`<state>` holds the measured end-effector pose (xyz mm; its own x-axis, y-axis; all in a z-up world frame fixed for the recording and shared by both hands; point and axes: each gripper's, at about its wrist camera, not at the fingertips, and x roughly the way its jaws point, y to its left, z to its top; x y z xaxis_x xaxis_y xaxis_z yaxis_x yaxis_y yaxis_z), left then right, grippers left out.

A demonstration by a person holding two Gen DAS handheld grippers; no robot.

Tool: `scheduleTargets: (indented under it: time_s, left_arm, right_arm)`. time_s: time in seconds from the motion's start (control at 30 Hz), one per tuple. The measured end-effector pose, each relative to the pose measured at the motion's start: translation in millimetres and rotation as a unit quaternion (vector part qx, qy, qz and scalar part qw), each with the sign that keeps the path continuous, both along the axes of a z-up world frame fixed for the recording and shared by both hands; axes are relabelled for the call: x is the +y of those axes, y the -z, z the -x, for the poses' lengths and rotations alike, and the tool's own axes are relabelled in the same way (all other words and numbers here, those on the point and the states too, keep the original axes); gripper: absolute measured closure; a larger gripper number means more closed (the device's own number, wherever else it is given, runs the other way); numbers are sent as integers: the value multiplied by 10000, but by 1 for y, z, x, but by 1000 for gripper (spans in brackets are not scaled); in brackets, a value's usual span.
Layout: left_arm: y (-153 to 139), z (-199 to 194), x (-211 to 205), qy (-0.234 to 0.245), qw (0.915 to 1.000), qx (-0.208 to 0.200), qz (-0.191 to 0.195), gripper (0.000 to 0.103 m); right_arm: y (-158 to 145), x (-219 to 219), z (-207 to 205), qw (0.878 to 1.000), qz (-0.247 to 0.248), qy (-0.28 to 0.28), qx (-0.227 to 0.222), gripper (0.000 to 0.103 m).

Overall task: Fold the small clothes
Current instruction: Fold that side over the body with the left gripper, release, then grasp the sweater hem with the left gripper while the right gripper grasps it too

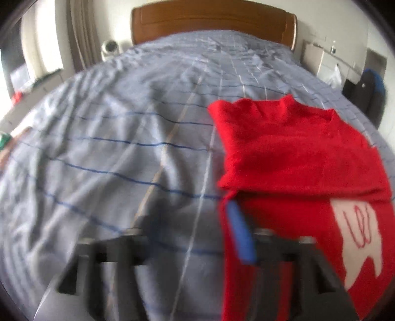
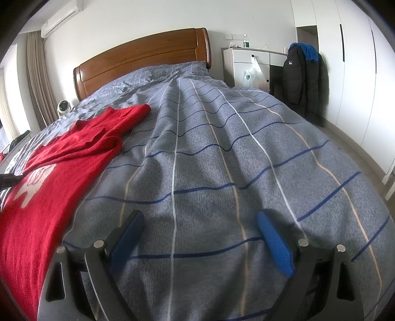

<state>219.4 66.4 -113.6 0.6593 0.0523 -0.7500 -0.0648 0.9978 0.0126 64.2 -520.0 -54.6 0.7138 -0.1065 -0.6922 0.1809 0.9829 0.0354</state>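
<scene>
Right wrist view: the right gripper (image 2: 200, 237) hangs over a grey-blue checked bedspread (image 2: 222, 153), its two blue-padded fingers (image 2: 275, 244) spread wide with only bare cloth between them. To its left, a red sweater (image 2: 61, 158) lies flat on the bedspread, a sleeve folded across its chest and a pale animal motif (image 2: 34, 185) showing on the front. Beyond, a wooden headboard (image 2: 145, 59) closes the bed; a white cabinet (image 2: 249, 66) and a dark jacket (image 2: 301, 79) stand at the right wall.

The blurred left wrist view has the left gripper (image 1: 195, 237) low over the sweater's near left edge. Its right finger (image 1: 240, 234) rests against the red knit, the other is lost in the blur over the bedspread, and the jaws stand apart, pinching nothing. The sweater (image 1: 296, 158) stretches up the right half of that view, collar toward the headboard (image 1: 212, 22).
</scene>
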Motion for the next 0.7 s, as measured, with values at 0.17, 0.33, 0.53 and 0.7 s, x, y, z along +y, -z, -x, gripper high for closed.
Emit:
scheduleTargets:
  time_s: [0.17, 0.33, 0.53, 0.7]
  left_arm:
    - [-17, 18, -1, 127, 9994, -110, -307, 19]
    - [-26, 25, 1, 173, 9987, -134, -463, 19]
    - [-30, 32, 5, 131, 9989, -94, -435, 19]
    - [-22, 44, 24, 58, 9998, 186, -31, 16]
  right_arm:
    - [0, 0, 0, 10000, 3, 2, 4, 11]
    - [0, 1, 0, 10000, 33, 17, 18, 11]
    - [0, 2, -1, 9999, 116, 44, 52, 11]
    - [0, 5, -1, 9998, 196, 67, 76, 11]
